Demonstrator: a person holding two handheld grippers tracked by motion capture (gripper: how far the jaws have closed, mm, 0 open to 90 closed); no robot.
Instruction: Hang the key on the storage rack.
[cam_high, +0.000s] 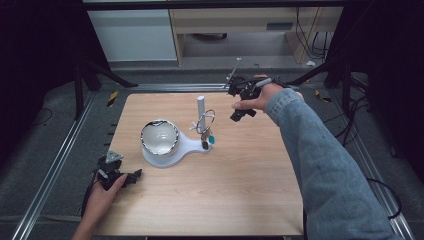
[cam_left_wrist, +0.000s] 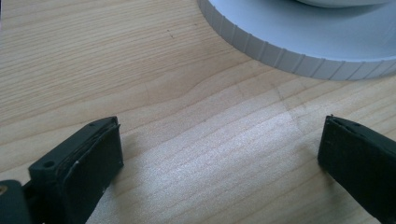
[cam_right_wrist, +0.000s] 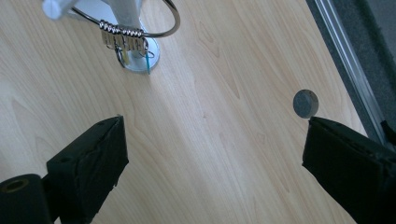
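Denim sleeve (cam_high: 320, 165) over pale wood table (cam_high: 240, 200) — dark surroundings.

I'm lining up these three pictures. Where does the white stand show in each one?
High view: white stand at table centre, bowl on its round end.
Left gripper view: its ribbed round rim at top right.
Right gripper view: its post foot at top left, under the key ring.
Shared landmark: the wooden table.

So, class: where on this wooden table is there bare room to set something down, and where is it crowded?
Bare: the wide near stretch of the wooden table, from the white stand base to the near edge. Crowded: around the shiny bowl and hanging key ring.
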